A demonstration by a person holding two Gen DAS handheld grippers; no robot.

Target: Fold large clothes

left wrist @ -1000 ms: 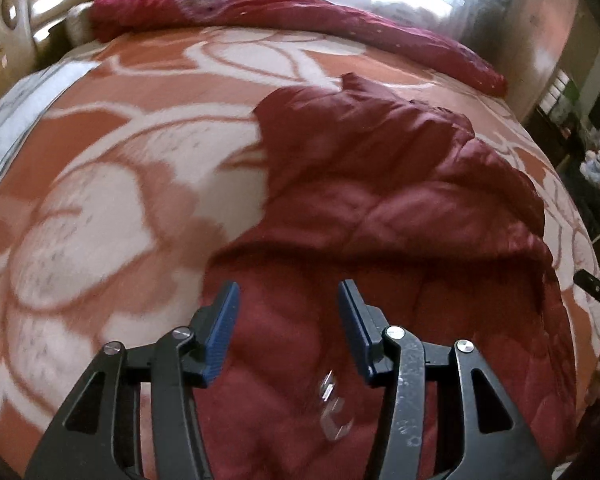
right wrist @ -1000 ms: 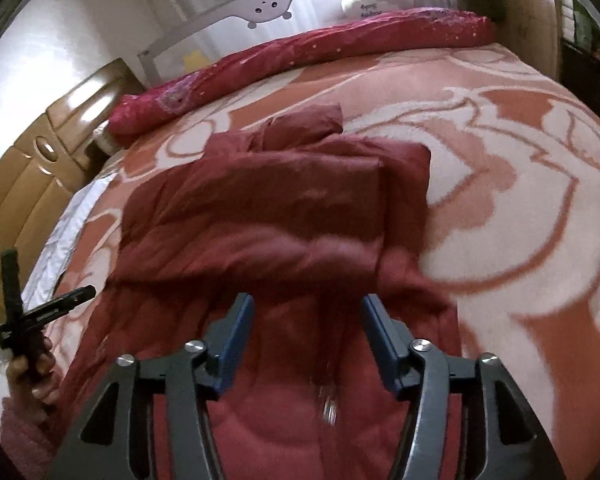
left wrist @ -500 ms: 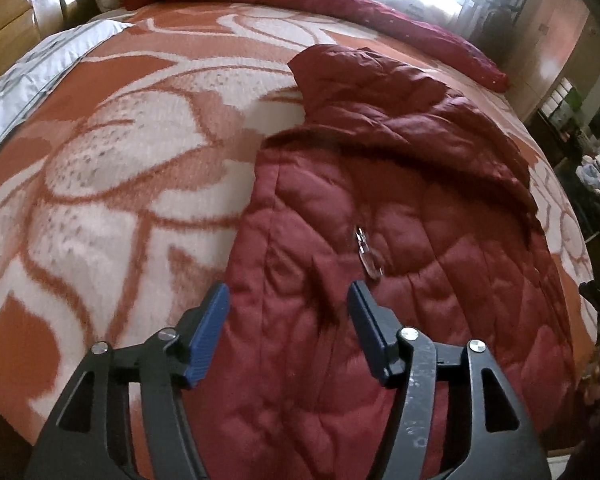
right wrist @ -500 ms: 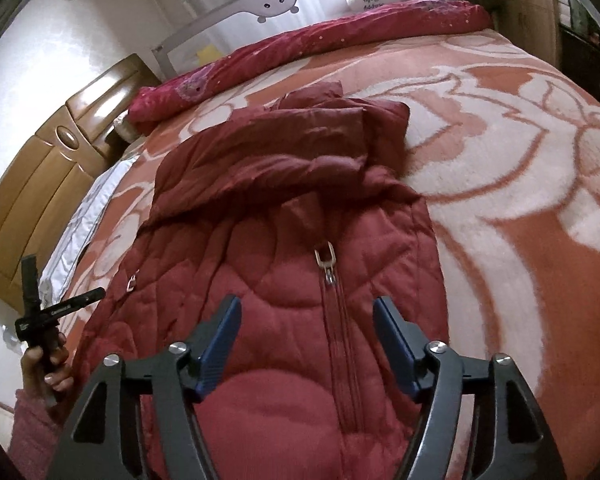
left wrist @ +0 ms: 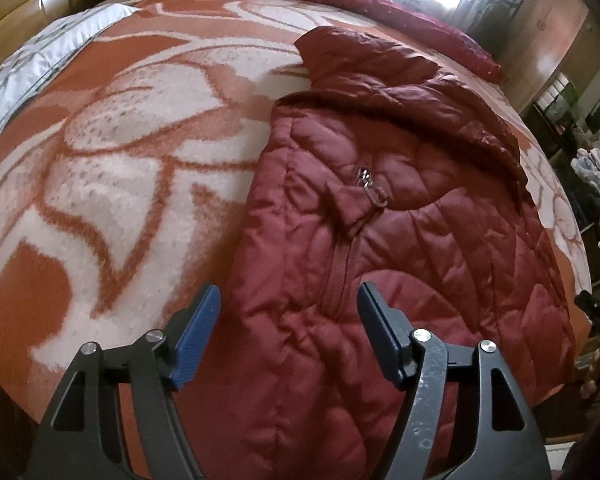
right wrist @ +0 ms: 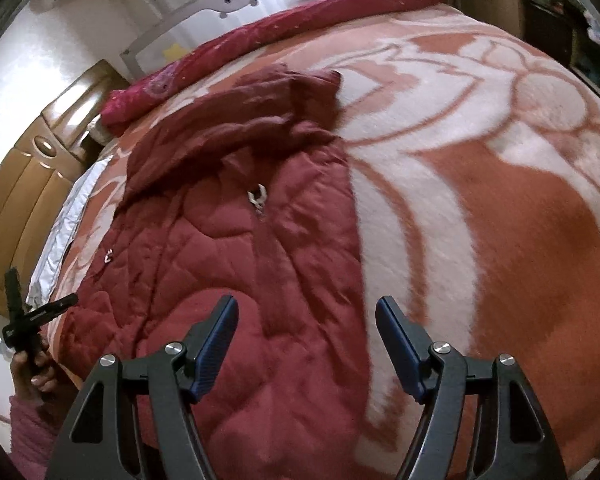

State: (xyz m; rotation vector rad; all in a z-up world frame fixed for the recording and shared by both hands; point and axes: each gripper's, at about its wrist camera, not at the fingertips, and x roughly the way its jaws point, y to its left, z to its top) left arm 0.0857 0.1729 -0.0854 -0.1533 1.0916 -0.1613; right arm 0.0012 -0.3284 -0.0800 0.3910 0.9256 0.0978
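A dark red quilted jacket [left wrist: 400, 208] lies flat on the bed's blanket [left wrist: 112, 152], zipped, its hem at the near edge and its collar end bunched toward the far edge.

Open patterned blanket [right wrist: 520, 208] on both sides of the quilted red jacket [left wrist: 380, 220] toward the bed's side edges, blocked only at the far edge by a rolled red quilt [left wrist: 380, 4] and the wooden headboard [right wrist: 32, 184].
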